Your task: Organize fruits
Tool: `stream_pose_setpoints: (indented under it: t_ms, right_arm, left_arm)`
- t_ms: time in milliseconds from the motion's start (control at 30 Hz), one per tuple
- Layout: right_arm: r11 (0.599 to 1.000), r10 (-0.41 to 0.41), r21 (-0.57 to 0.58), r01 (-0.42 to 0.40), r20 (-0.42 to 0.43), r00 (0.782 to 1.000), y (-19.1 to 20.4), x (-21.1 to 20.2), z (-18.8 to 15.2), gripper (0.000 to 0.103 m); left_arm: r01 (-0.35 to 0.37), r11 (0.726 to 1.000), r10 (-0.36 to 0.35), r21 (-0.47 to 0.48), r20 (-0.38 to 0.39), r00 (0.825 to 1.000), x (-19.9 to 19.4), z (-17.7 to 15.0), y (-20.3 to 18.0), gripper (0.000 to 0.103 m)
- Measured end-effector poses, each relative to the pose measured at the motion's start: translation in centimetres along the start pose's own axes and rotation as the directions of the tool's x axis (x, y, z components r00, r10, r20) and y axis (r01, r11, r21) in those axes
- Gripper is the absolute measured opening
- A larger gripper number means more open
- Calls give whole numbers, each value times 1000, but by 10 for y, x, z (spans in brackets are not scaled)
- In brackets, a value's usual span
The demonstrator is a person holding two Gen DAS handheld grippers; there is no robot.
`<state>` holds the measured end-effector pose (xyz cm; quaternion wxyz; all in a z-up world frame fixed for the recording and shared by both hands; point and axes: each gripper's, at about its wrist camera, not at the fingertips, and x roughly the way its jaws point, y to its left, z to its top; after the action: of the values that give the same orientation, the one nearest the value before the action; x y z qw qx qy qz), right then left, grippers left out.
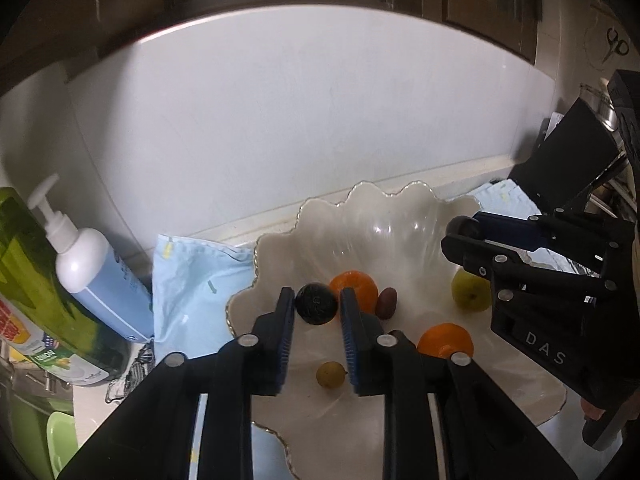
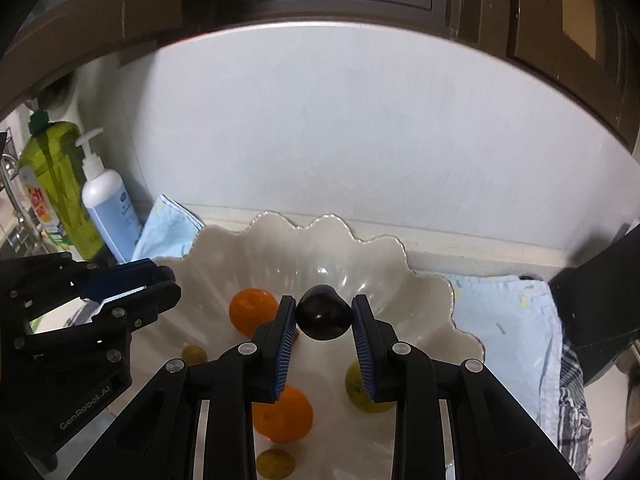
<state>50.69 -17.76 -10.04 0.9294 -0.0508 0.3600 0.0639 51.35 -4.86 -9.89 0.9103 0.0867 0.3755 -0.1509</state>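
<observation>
Two grippers were held over a scalloped white bowl [image 2: 424,280] on the worktop. A dark plum [image 2: 323,317] was clamped between the fingers of the right gripper [image 2: 324,316], above the bowl. A second dark round fruit [image 1: 316,304] was seen between the fingers of the left gripper [image 1: 317,307], touching the left pad with a small gap at the right one. Two oranges [image 1: 355,288], small green fruits [image 1: 331,375] and a reddish one [image 1: 386,303] lay in the bowl. A blue cloth [image 1: 192,280] was spread beneath.

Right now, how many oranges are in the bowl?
2. One orange sits centrally in the bowl, beyond the left tool; the other orange nearer, on its right. Tools hide some floor, so another could be covered.
</observation>
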Motion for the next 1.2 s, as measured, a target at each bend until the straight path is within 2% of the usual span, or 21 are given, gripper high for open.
stream_pose_setpoints:
  t_ms: [67,100,133,167,300,400,600,733,933,1200]
  right_arm:
    - [1000,1,2,-1,-15,1000,0,5,-1,31]
    - [1000,1,2,-1,-24,1000,-1,7,-2,34]
    - [1000,-1,6,1,-31,1000,-2,9,-2,42]
    - [1000,-4,9,4,-32,999,-3,9,-3,45]
    - [1000,-14,14,14,-22,1000,-5,4,-5,49]
    - [999,-34,24,34,-10,999,-7,-3,-7,62]
    - [998,-52,38,50,45,998,-7,-31,-13,75]
    - [997,-63,56,58,96,993,-4,-61,-21,82]
    - [995,-84,66,74,163,983,5,-111,-37,86]
    - [992,-113,78,96,242,964,24,-178,-65,86]
  left_arm:
    - [-3,1000,3,-6,-4,1000,2,-1,1,47]
    - [-6,1000,6,-8,-2,1000,2,-2,1,49]
    - [-10,1000,9,-10,-1,1000,1,-2,2,50]
    - [-14,1000,13,-12,-3,1000,1,-2,3,56]
    - [-47,999,47,-22,-1,999,-5,-5,7,68]
    - [-71,997,71,-35,6,997,-12,-6,11,80]
    - [-135,988,140,-77,60,988,-48,-12,15,97]
    - [-180,978,192,-106,114,975,-82,-22,14,103]
    - [-239,962,261,-130,192,946,-133,-41,7,103]
    - [-236,962,265,-138,261,928,-195,-69,-1,103]
